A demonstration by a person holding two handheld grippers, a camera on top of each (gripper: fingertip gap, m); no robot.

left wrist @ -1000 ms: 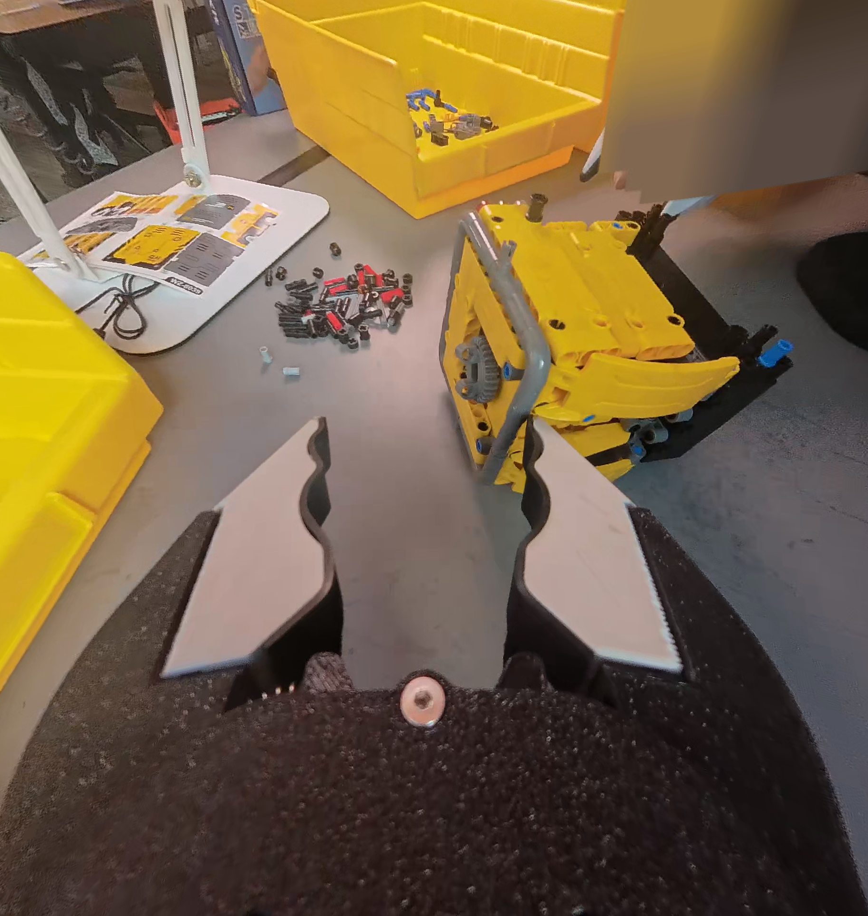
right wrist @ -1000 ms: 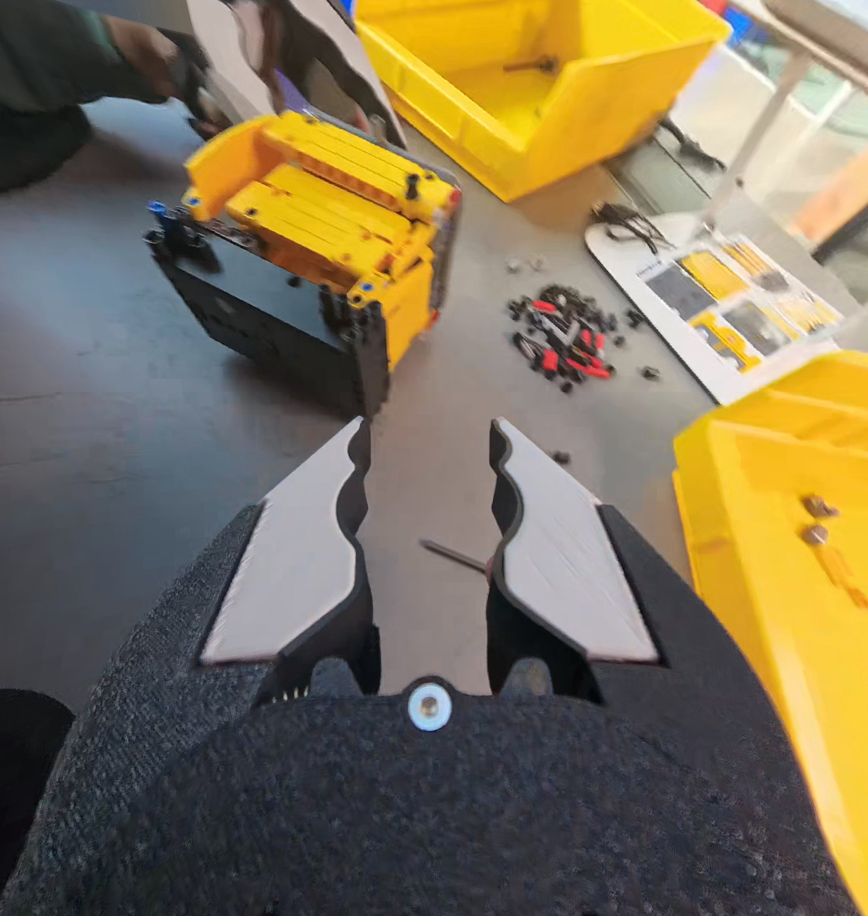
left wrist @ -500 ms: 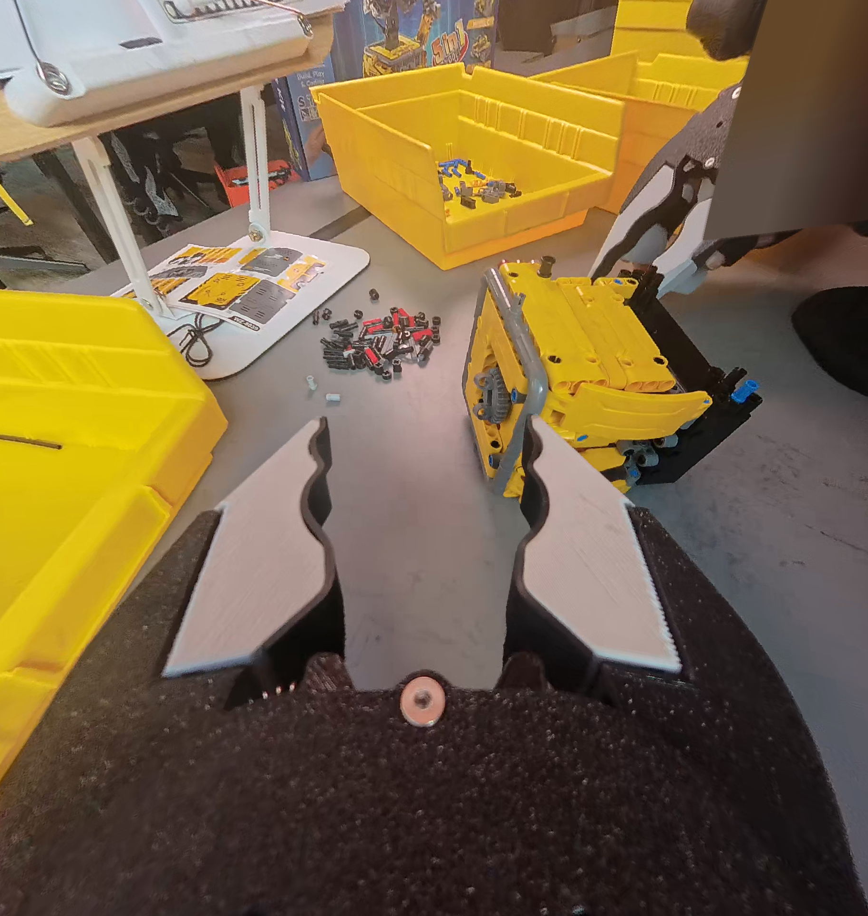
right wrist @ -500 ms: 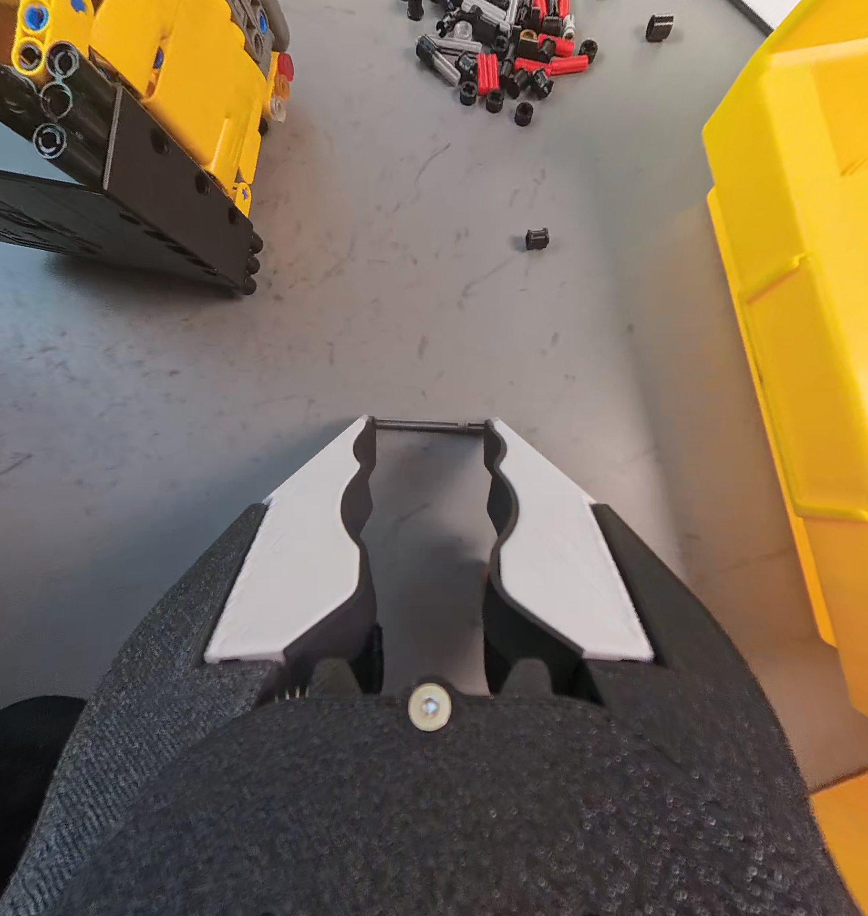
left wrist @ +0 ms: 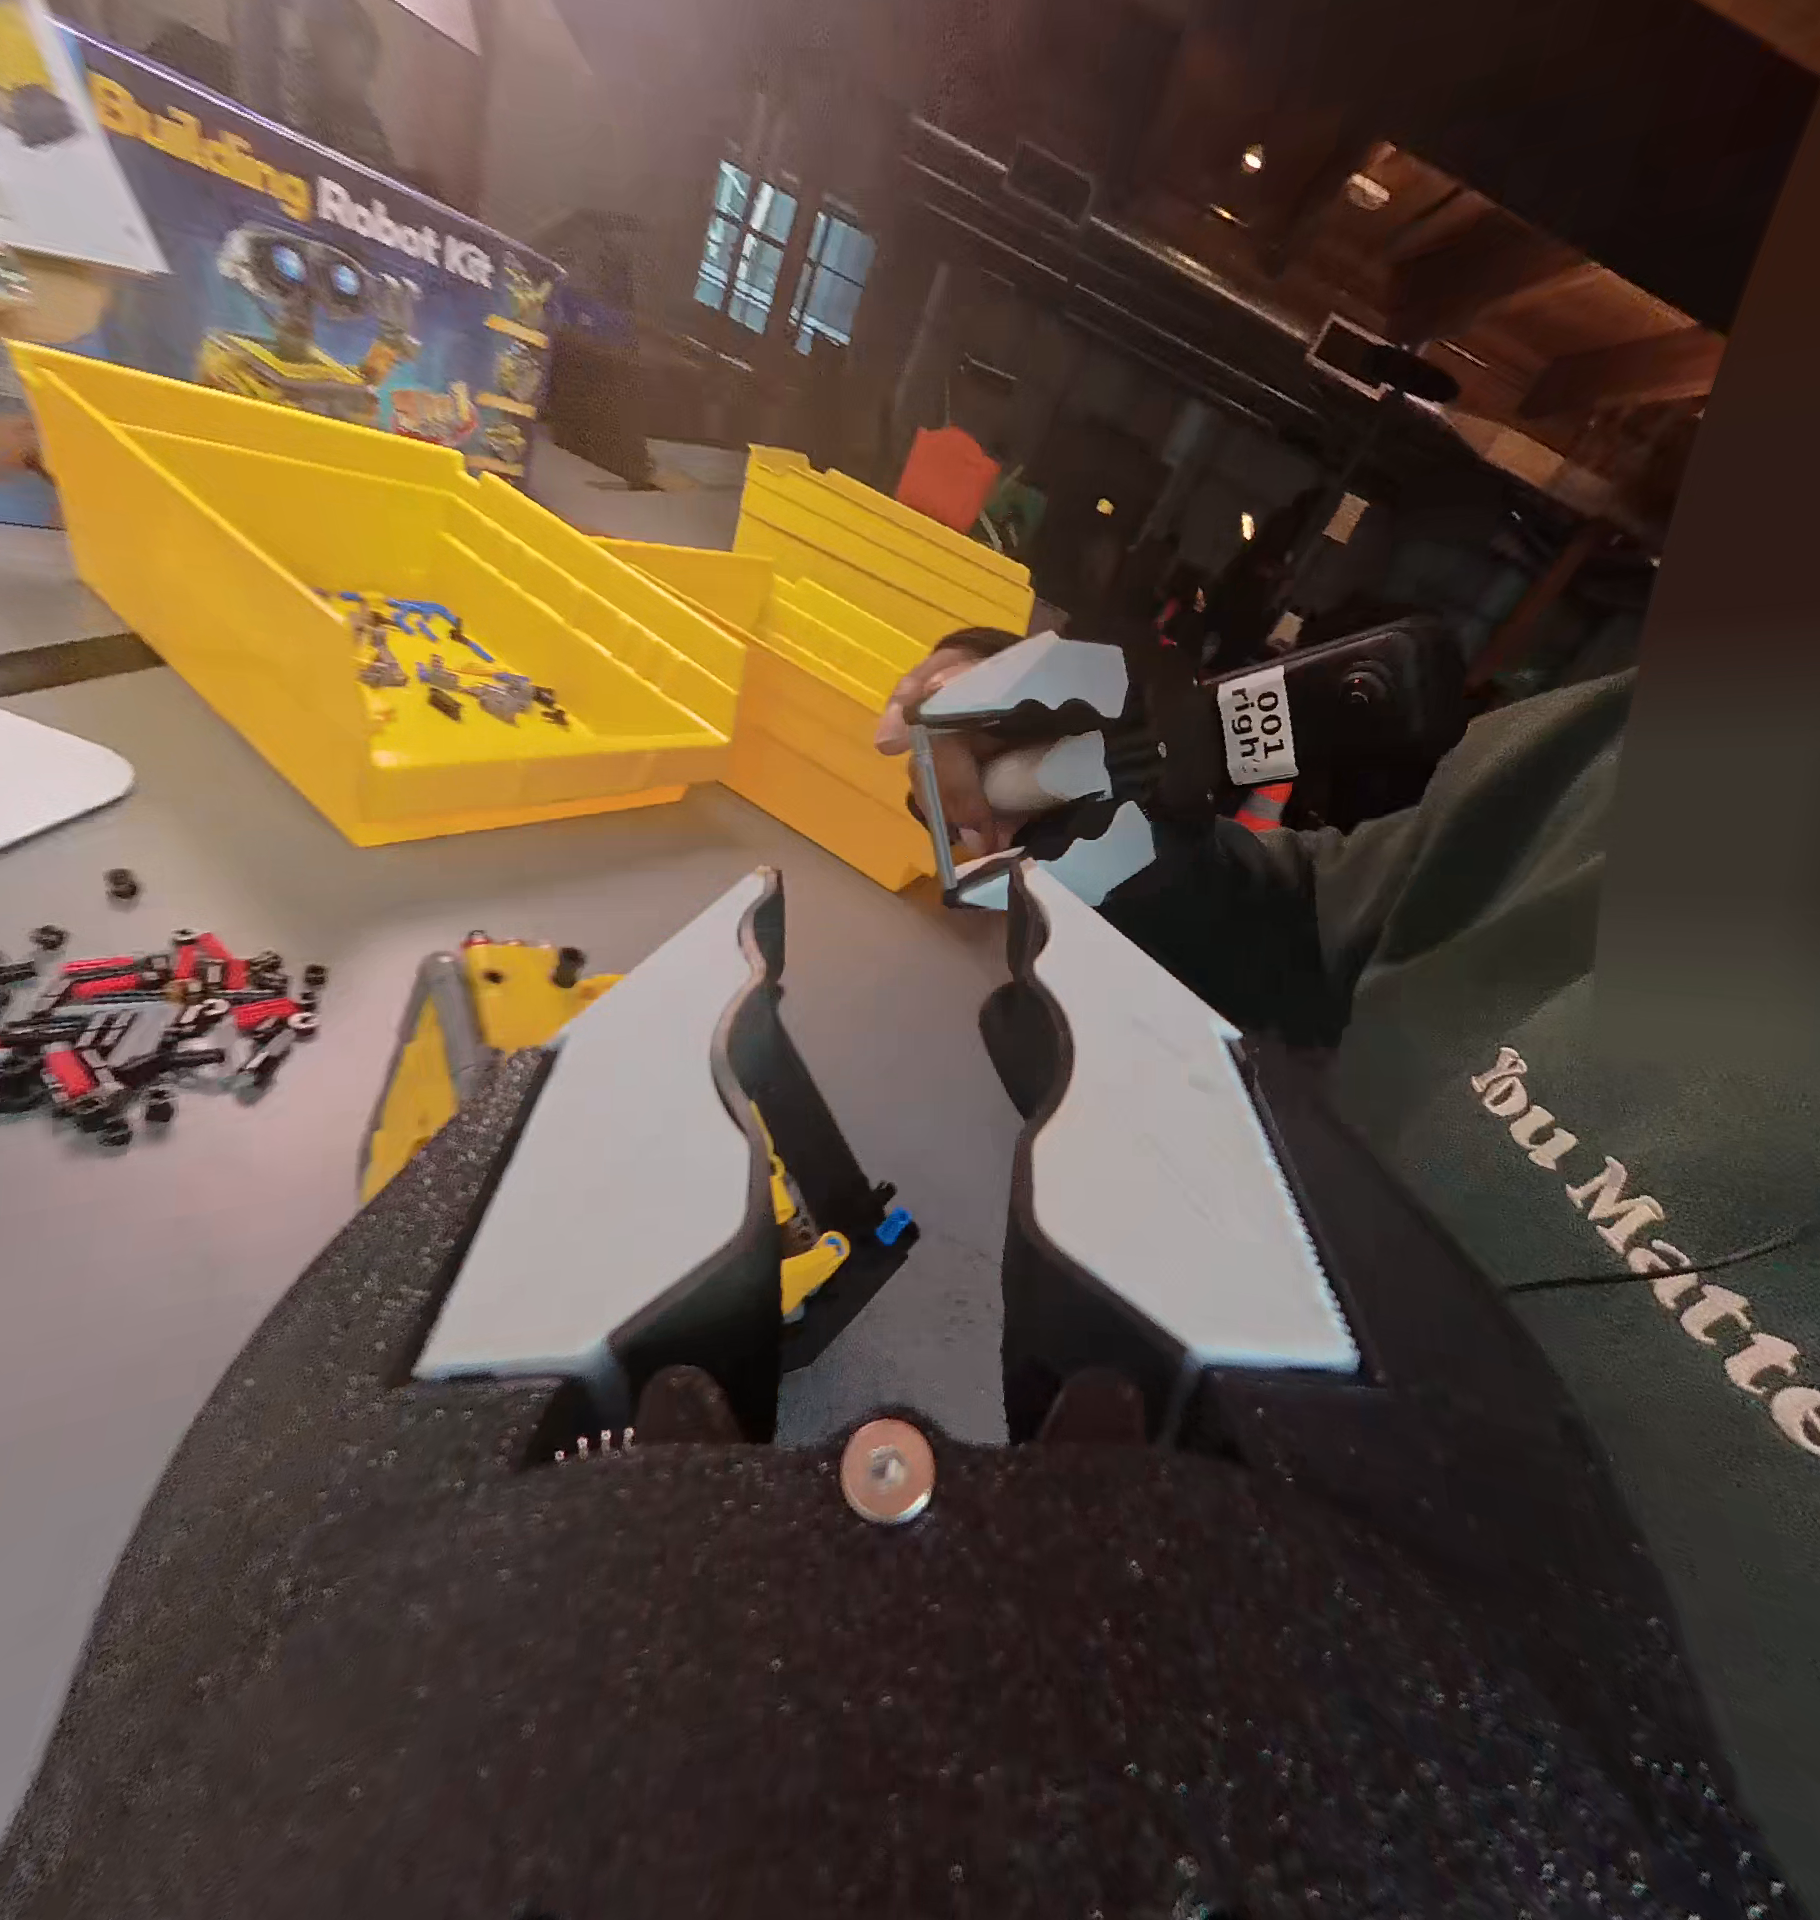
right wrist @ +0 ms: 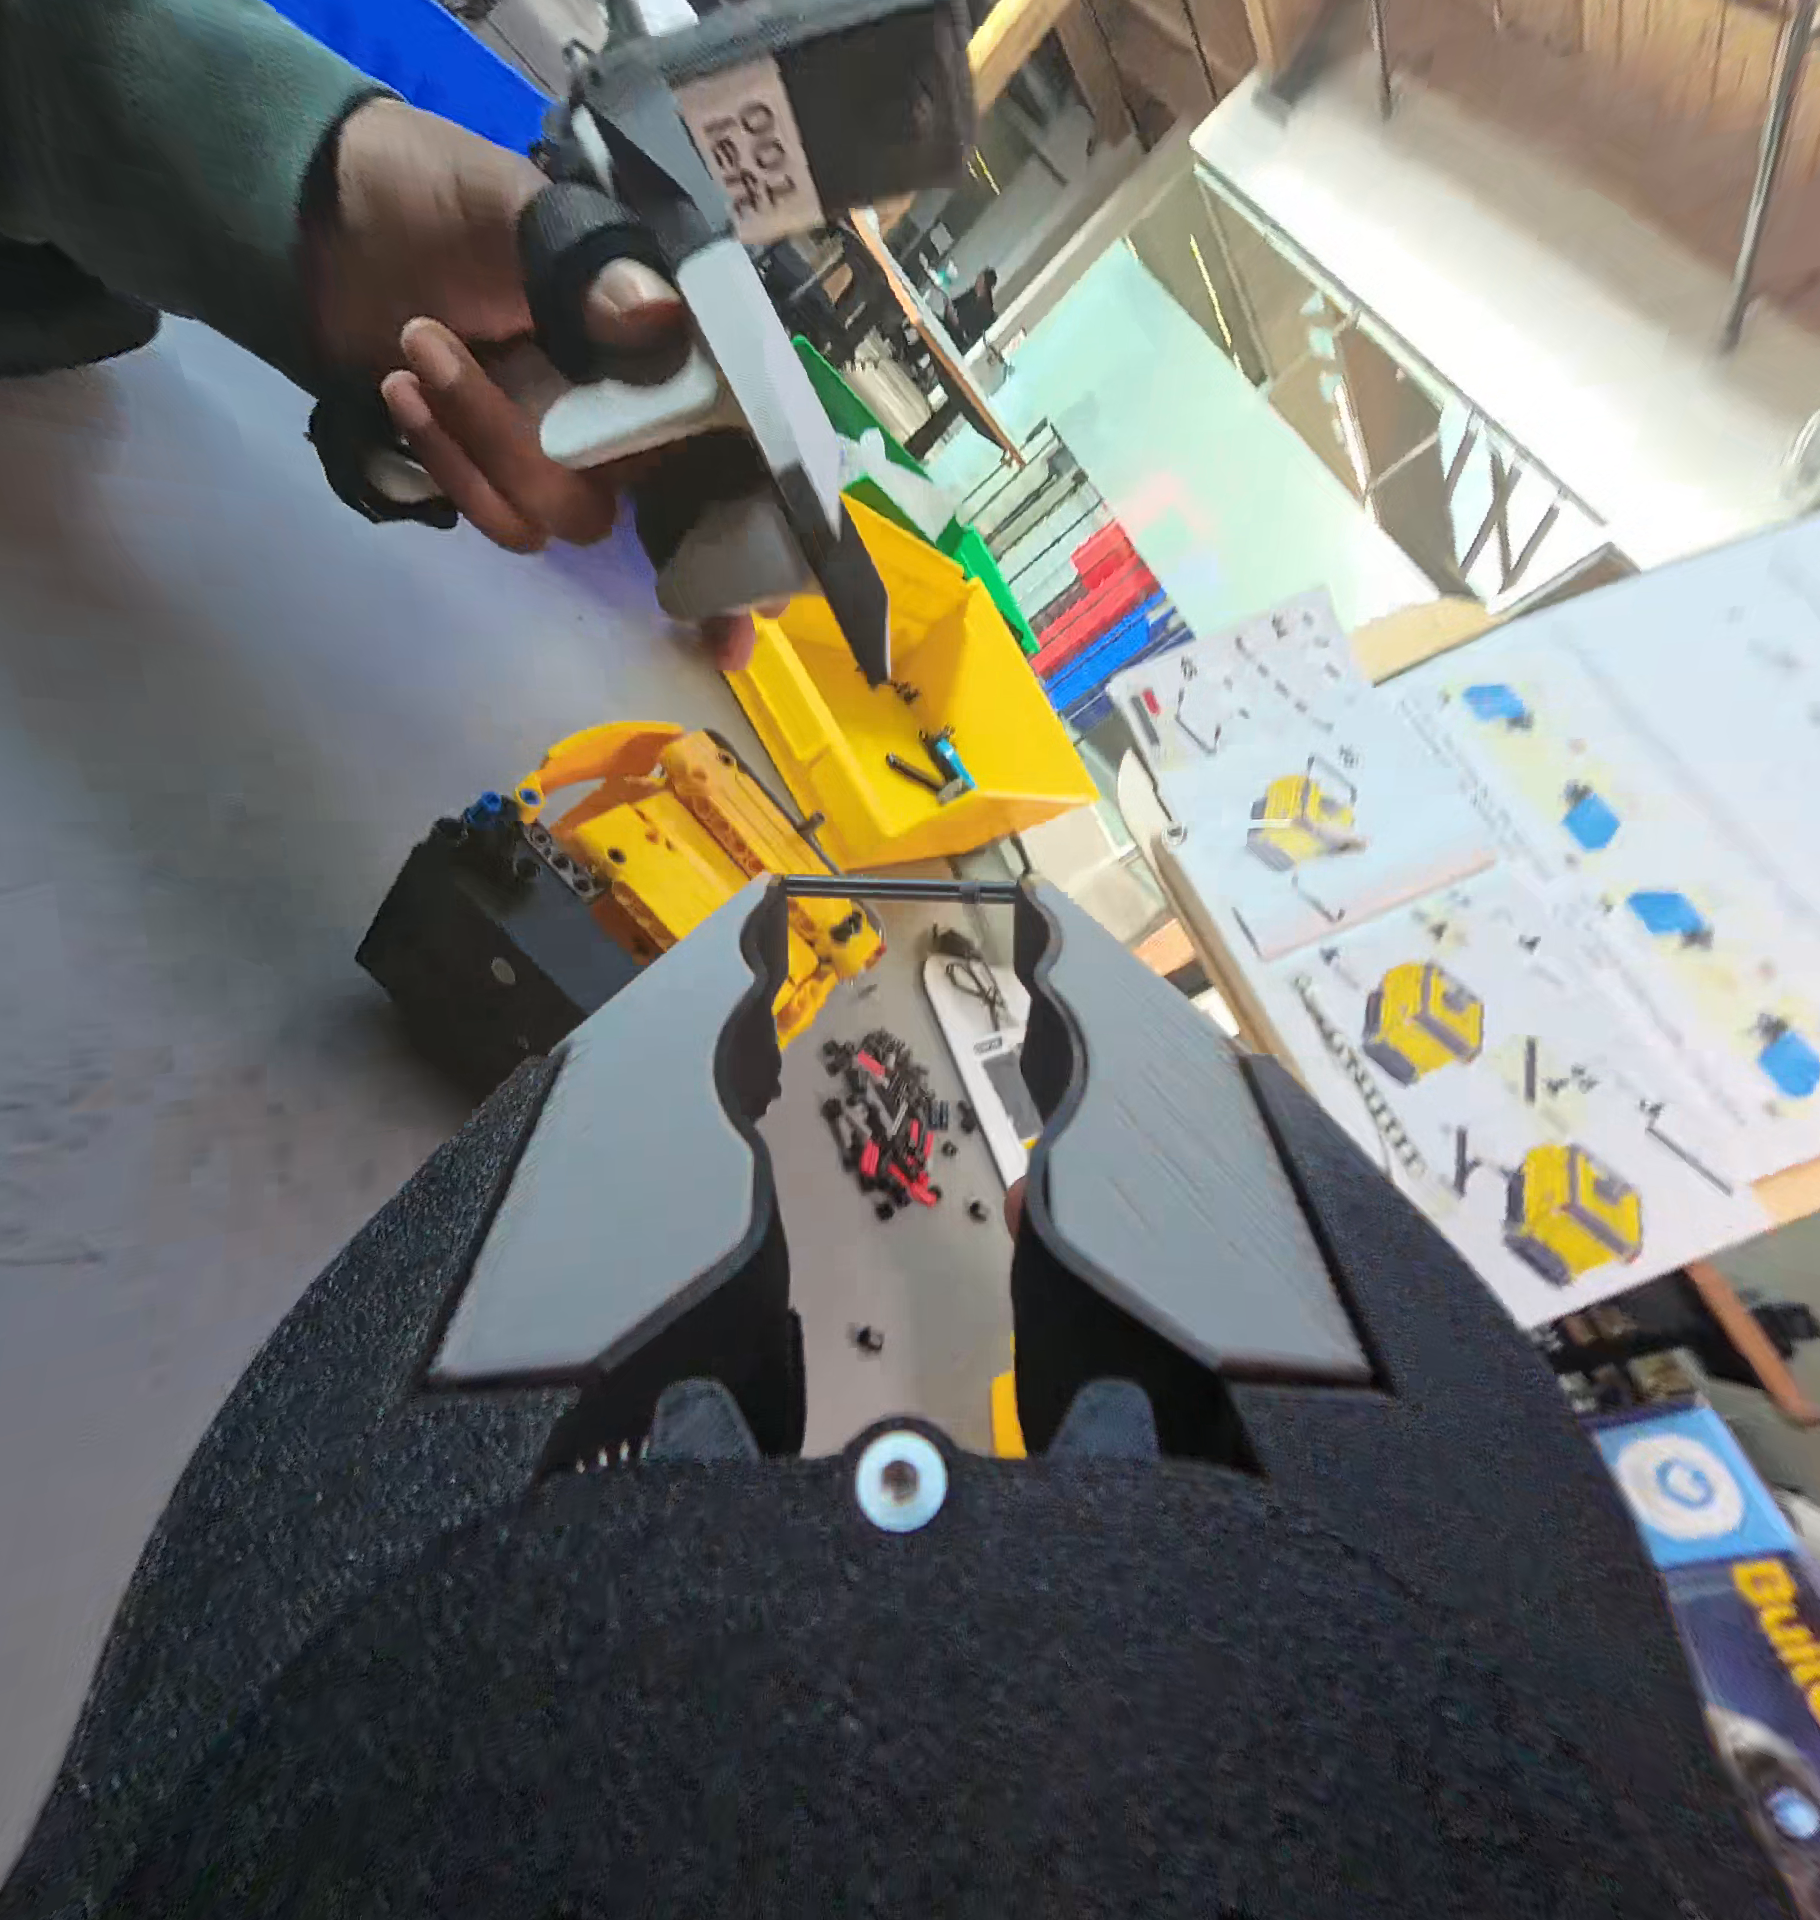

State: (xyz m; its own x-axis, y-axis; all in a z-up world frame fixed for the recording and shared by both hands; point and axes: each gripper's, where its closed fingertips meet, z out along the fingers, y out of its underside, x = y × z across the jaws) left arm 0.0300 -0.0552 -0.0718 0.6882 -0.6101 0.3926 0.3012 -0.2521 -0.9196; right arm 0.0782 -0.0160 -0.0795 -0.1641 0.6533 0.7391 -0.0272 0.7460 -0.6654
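Above the worktop (left wrist: pixel 210 1247), the right gripper (right wrist: pixel 893 891) clamps a thin black axle (right wrist: pixel 893 886) endwise between its fingers; the left gripper (left wrist: pixel 893 883) fingers stand apart, empty.

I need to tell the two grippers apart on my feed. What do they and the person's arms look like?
Both match: the left gripper and right gripper have flat pale grey fingers with wavy black inner edges on a black, rough-textured body with a silver screw. Each carries a white label on its black housing. The sleeves are dark green; black straps wrap the hand.
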